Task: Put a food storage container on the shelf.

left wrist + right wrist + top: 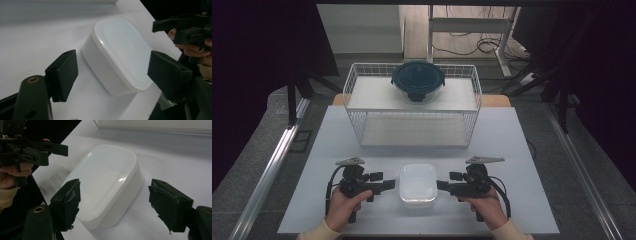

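A lidded plastic container [417,183] is lying between the left gripper [388,186] and right gripper [443,186]; beyond them, a lidded bowl [418,80] is sitting on a wire rack [357,82].

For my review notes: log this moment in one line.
left gripper: open, beside white box | right gripper: open, opposite side | box: lidded, on table, not gripped

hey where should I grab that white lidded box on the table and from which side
Probably by its two short end walls, just under the lid rim. The white box lies flat between the left gripper and the right gripper, both open and aimed at those ends. The rim overhangs slightly, so pads pressed below it should not slip upward.
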### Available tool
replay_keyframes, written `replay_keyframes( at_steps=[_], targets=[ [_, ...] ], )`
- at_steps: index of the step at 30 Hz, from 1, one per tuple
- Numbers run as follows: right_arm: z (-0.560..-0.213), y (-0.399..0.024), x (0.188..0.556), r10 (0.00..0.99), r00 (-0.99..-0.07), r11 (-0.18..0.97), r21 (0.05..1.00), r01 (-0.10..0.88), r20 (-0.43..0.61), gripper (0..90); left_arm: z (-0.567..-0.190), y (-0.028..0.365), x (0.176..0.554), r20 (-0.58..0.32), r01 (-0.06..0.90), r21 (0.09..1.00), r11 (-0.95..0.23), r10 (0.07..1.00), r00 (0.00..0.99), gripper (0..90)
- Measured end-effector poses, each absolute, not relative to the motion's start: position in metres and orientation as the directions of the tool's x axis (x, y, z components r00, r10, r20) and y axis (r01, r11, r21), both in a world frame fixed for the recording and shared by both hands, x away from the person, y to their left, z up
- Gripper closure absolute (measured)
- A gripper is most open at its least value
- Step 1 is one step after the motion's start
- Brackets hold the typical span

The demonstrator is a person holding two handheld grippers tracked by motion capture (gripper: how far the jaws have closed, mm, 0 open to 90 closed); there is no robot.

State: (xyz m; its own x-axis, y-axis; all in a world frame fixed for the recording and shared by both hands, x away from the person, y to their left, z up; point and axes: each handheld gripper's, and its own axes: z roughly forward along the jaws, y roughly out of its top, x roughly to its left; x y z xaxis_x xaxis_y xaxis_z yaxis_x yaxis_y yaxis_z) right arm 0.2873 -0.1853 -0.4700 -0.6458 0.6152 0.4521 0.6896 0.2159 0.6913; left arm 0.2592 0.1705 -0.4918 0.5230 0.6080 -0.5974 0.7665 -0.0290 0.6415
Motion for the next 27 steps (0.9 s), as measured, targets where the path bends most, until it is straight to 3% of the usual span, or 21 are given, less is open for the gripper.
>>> replay_keyframes(
  at_steps=[10,27],
  targets=[
    [-0.477,-0.175,0.296,0.615,-0.6,0.175,0.653,0.737,0.511,32.2,-0.499,0.159,0.274,-0.66,0.808,0.589,-0.003,0.576,0.483,27.3],
    [-0.492,-0.165,0.304,0.619,-0.551,0.176,0.584,0.792,0.56,42.9,-0.515,0.157,0.283,-0.731,0.857,0.515,0.012,0.529,0.432,40.7]
  ],
)
